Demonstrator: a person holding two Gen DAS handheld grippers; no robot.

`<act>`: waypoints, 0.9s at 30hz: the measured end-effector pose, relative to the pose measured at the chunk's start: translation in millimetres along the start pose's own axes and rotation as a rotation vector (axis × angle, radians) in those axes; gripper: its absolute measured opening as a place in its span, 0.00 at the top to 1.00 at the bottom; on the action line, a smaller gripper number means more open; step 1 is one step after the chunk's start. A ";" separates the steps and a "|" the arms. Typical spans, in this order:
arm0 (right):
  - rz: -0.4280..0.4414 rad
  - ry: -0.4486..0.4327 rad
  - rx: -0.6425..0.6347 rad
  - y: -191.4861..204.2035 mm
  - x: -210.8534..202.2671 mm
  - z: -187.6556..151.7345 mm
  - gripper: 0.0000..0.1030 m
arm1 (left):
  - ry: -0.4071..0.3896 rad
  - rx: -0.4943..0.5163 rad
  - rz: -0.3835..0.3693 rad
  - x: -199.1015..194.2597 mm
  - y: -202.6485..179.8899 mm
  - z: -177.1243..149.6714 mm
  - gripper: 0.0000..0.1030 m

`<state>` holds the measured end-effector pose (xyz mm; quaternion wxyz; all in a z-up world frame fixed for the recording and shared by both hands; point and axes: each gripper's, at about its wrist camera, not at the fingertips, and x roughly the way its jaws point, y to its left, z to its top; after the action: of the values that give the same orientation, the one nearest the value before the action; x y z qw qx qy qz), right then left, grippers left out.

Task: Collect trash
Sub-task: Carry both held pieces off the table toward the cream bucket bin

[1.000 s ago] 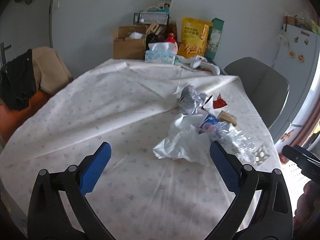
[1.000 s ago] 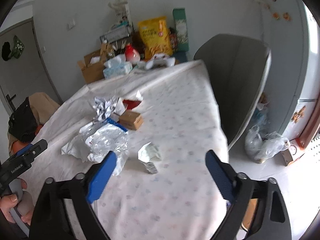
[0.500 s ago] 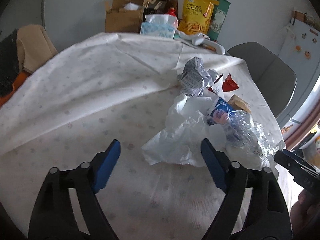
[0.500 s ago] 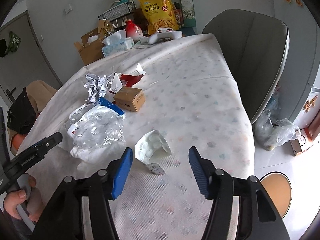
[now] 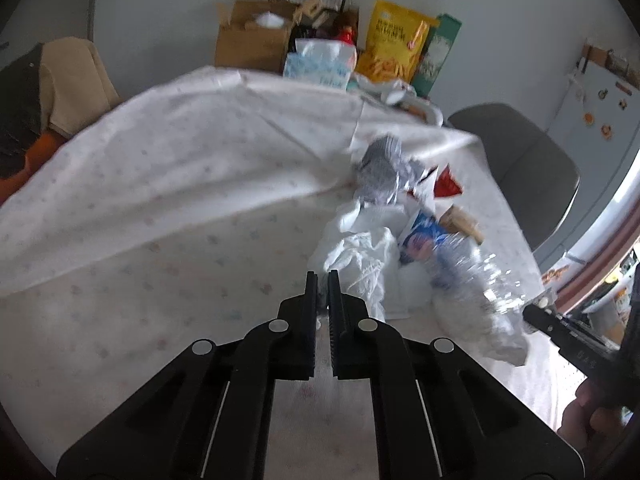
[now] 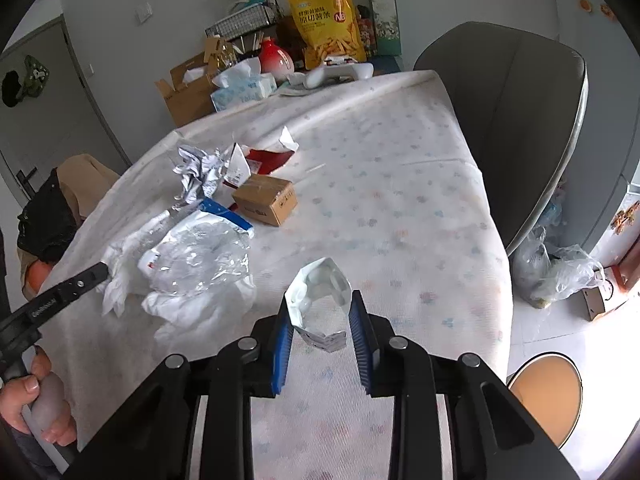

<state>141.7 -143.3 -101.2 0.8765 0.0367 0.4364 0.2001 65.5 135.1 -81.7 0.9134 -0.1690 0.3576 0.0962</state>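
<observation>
White plastic bag [image 5: 362, 264] pinched by left gripper [image 5: 322, 280]; blister pack [image 6: 320, 304] between right gripper [image 6: 322, 312] fingers.

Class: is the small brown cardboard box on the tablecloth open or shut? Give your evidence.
Shut. The small brown cardboard box has its top flaps lying flat and closed, with tape along the seam; nothing inside is visible.
</observation>
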 end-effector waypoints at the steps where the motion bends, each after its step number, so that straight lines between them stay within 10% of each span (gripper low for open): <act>1: 0.000 -0.009 0.001 0.5 -3.8 0.4 0.73 | -0.020 -0.002 -0.002 -8.2 -0.1 2.2 0.94; 27: -0.065 -0.158 0.071 -53.6 -98.3 -4.2 0.73 | -0.145 0.131 -0.107 -62.4 -93.6 1.9 0.94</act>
<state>102.5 -230.6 -42.8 0.9122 0.0693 0.3739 0.1526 49.2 45.9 -15.2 0.9498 -0.1203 0.2866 0.0357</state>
